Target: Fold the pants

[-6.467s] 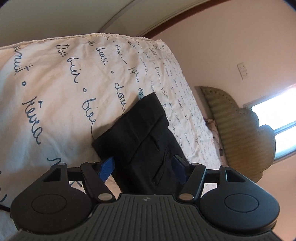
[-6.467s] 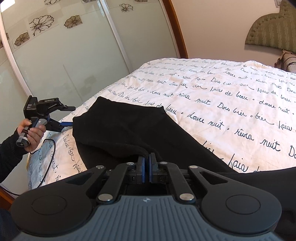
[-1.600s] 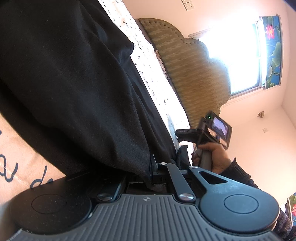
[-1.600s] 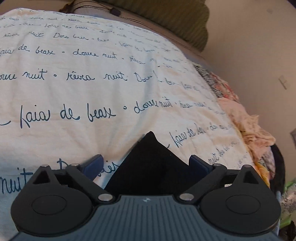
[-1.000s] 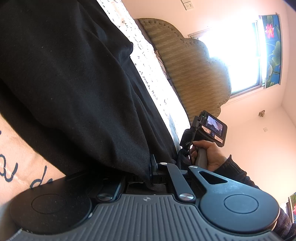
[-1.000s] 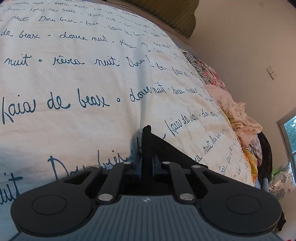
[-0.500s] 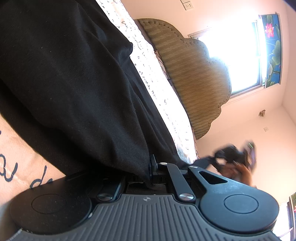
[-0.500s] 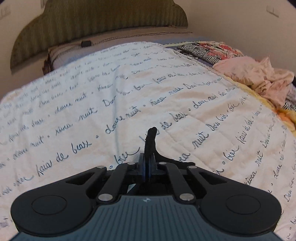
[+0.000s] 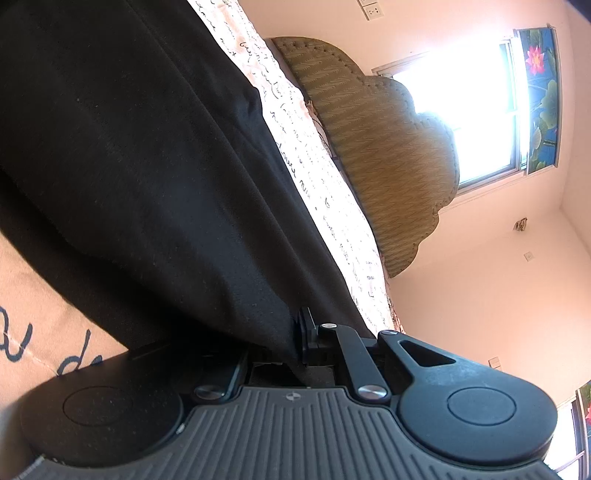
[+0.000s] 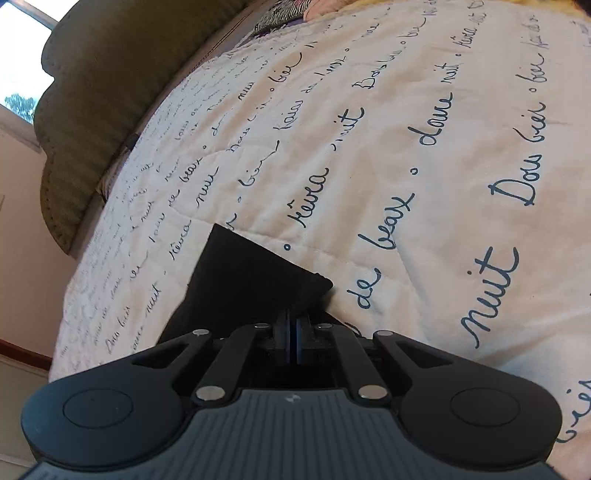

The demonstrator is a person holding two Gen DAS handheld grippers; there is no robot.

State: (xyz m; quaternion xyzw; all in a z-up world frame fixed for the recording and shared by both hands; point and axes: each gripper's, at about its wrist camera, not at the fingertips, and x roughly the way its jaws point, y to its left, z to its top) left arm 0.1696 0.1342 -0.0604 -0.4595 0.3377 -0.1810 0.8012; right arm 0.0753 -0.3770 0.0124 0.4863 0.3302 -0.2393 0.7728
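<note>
Right tongs (image 10: 294,341) pinch the black pants (image 10: 243,280) over the quilt (image 10: 424,129)

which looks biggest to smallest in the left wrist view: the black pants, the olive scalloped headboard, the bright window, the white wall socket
1. black pants, though nearness to the camera inflates them
2. olive scalloped headboard
3. bright window
4. white wall socket

The pants (image 9: 147,166) were soft matt black cloth, faintly fuzzy, with no sheen. Beneath them the bedspread (image 10: 424,129) was cream quilted cotton — puckered along its stitch lines, printed in dark blue script. Beyond the bedspread the headboard (image 9: 376,147) looked like olive upholstery in a ribbed zigzag weave, stud-like dots along its edge. The left gripper (image 9: 295,343) and the right gripper (image 10: 291,336) were matt black plastic — finely grained, with bright metal rivets and ribbed grey bodies.
</note>
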